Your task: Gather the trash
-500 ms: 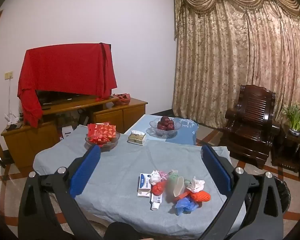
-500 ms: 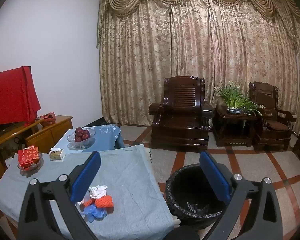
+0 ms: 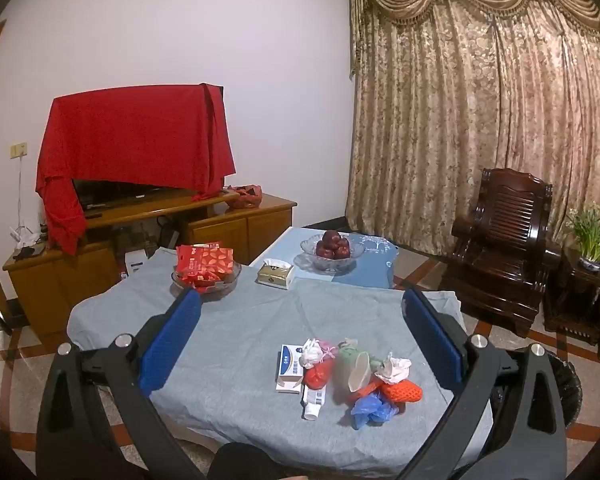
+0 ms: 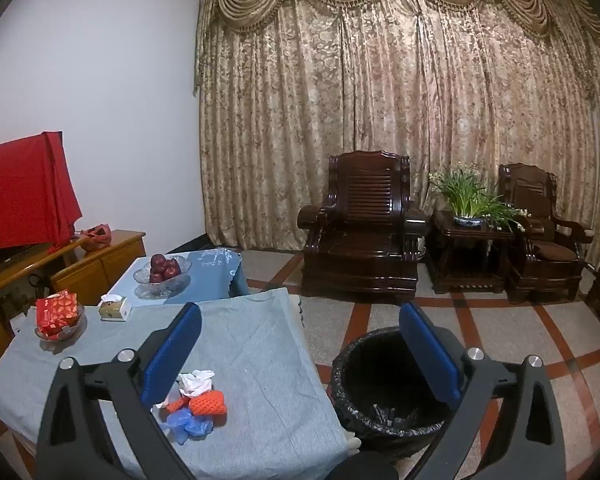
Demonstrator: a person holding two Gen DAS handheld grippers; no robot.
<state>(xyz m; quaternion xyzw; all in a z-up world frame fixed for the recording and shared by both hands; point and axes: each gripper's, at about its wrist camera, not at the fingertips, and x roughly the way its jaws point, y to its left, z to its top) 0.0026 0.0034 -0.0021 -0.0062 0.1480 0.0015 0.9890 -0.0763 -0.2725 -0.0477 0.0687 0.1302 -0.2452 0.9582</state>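
On the grey-clothed surface point(image 3: 240, 360), near its front edge, sits the trash pile point(image 3: 348, 372) — a small white-and-blue box point(image 3: 290, 366) at the pile's left side, a white tube point(image 3: 314, 396) at its front, crumpled white paper point(image 3: 394, 368) and an orange foam net point(image 3: 402, 392) on its right, and a crumpled blue plastic piece point(image 3: 370, 406) at its front right. Behind the pile, toward the far side of the cloth, stand a glass dish of red packets point(image 3: 206, 270) and a small tissue box point(image 3: 276, 274); farther back still is a glass bowl of red apples point(image 3: 333, 248) on a blue cloth.

Above and short of the pile hangs the left claw point(image 3: 300, 340), its blue pads spread as wide as they go, with nothing between them and nothing touching them. The right claw point(image 4: 300, 344) is off to the pile's right, equally wide apart and empty — its left pad lies over the edge of the cloth, its right pad over the black-lined bin point(image 4: 384, 392).

That bin stands on the floor just beside the right edge of the surface, close to the pile; its liner looks dark inside and whether anything lies in it cannot be told. Beyond the bin, against the curtain, are dark wooden armchairs point(image 4: 360, 232) and a potted plant point(image 4: 468, 200).
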